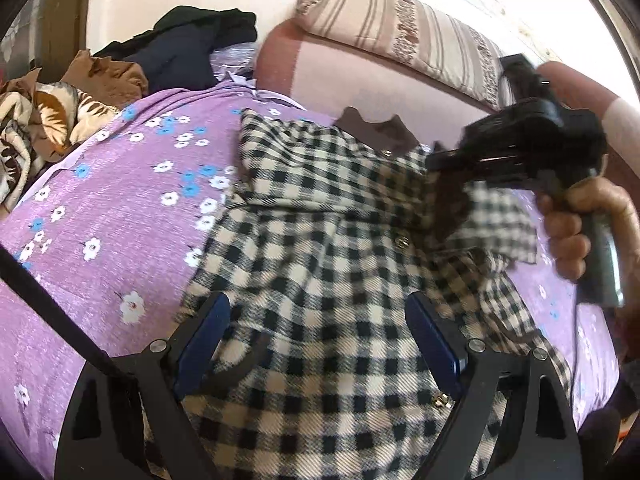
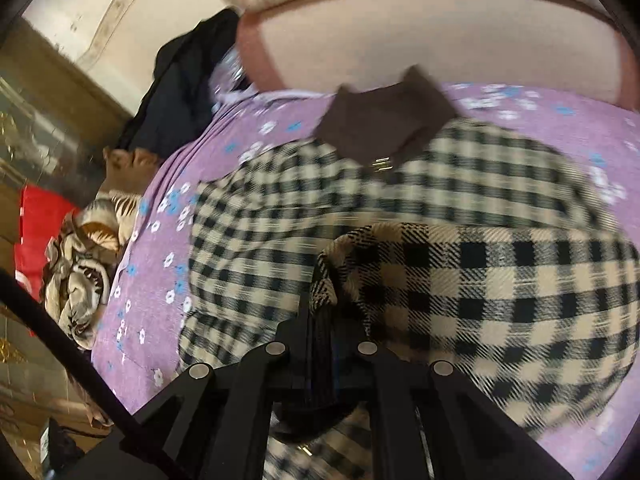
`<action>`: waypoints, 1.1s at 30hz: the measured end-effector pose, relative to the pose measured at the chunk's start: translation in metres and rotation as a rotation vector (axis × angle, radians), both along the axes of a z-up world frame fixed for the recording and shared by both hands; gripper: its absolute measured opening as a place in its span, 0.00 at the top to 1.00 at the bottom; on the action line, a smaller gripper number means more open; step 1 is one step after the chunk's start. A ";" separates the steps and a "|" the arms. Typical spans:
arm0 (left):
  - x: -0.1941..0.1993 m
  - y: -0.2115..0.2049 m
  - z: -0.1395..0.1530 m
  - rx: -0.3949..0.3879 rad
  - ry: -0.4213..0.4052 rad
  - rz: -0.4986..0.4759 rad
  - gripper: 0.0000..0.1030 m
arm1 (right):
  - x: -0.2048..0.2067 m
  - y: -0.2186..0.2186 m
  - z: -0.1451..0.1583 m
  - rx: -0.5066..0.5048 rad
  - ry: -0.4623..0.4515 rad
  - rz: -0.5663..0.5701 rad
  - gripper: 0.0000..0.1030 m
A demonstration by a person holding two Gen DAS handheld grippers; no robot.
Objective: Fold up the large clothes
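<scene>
Checked jacket [image 1: 320, 264] is lying spread on the purple flowered bedspread [image 1: 112, 208], brown collar [image 1: 376, 128] toward the headboard, so you are getting a flat base for folding. Your right gripper [image 2: 326, 300] is clamping a sleeve end [image 2: 460, 280] (probably carrying it across the body). Your left gripper [image 1: 320, 344] is hovering wide apart over the hem, holding nothing.

Daylight, soft and even; wall [image 1: 580, 28] at upper right of the left wrist view blown out to white glare; shadows faint. Right wrist view smeared by motion blur; both views fisheye-bent, with dark vignette at the corners.
</scene>
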State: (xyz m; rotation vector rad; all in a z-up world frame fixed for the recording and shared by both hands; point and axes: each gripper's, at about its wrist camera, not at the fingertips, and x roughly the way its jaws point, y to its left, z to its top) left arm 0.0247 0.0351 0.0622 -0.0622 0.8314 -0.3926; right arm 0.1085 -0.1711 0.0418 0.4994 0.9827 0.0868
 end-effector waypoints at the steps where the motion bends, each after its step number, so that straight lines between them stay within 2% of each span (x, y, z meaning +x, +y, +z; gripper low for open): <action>1: 0.004 0.002 -0.001 0.002 0.002 0.009 0.14 | 0.009 0.008 -0.007 -0.002 0.005 0.006 0.93; 3: 0.012 0.005 -0.003 0.000 0.016 0.024 0.14 | 0.024 0.019 -0.019 -0.001 0.014 0.015 0.93; 6: 0.022 0.009 -0.005 -0.017 0.034 0.039 0.14 | 0.037 0.025 -0.042 0.036 0.044 0.029 0.83; 9: 0.033 0.008 -0.003 -0.017 0.025 0.051 0.14 | 0.030 0.012 -0.038 0.120 -0.010 0.010 0.60; 10: 0.038 0.006 -0.002 -0.013 0.020 0.046 0.14 | 0.025 0.005 -0.033 0.140 -0.041 -0.004 0.47; 11: 0.044 0.003 0.000 -0.008 0.013 0.037 0.14 | 0.021 0.000 -0.028 0.150 -0.065 -0.015 0.42; 17: 0.090 -0.037 -0.001 0.072 -0.012 -0.042 0.14 | -0.022 -0.037 -0.002 0.176 -0.177 -0.040 0.41; 21: 0.118 -0.064 -0.011 0.059 0.042 -0.100 0.14 | -0.055 -0.067 -0.009 0.185 -0.204 -0.073 0.41; 25: 0.125 -0.091 -0.019 0.035 0.071 -0.141 0.14 | -0.087 -0.103 -0.020 0.202 -0.228 -0.142 0.41; 26: 0.126 -0.098 -0.022 0.037 0.088 -0.154 0.19 | -0.094 -0.111 -0.024 0.205 -0.231 -0.159 0.41; 27: 0.127 -0.105 -0.027 0.059 0.110 -0.165 0.30 | -0.100 -0.117 -0.027 0.208 -0.231 -0.171 0.40; 28: 0.128 -0.112 -0.031 0.093 0.131 -0.169 0.73 | -0.104 -0.119 -0.029 0.213 -0.232 -0.180 0.40; 29: 0.133 -0.118 -0.038 0.141 0.171 -0.173 0.95 | -0.108 -0.121 -0.031 0.222 -0.237 -0.176 0.40; 30: 0.138 -0.119 -0.040 0.140 0.204 -0.170 0.95 | -0.110 -0.119 -0.031 0.226 -0.240 -0.163 0.40; 33: 0.153 -0.104 -0.023 0.071 0.200 -0.109 0.97 | -0.114 -0.106 -0.030 0.251 -0.255 -0.089 0.40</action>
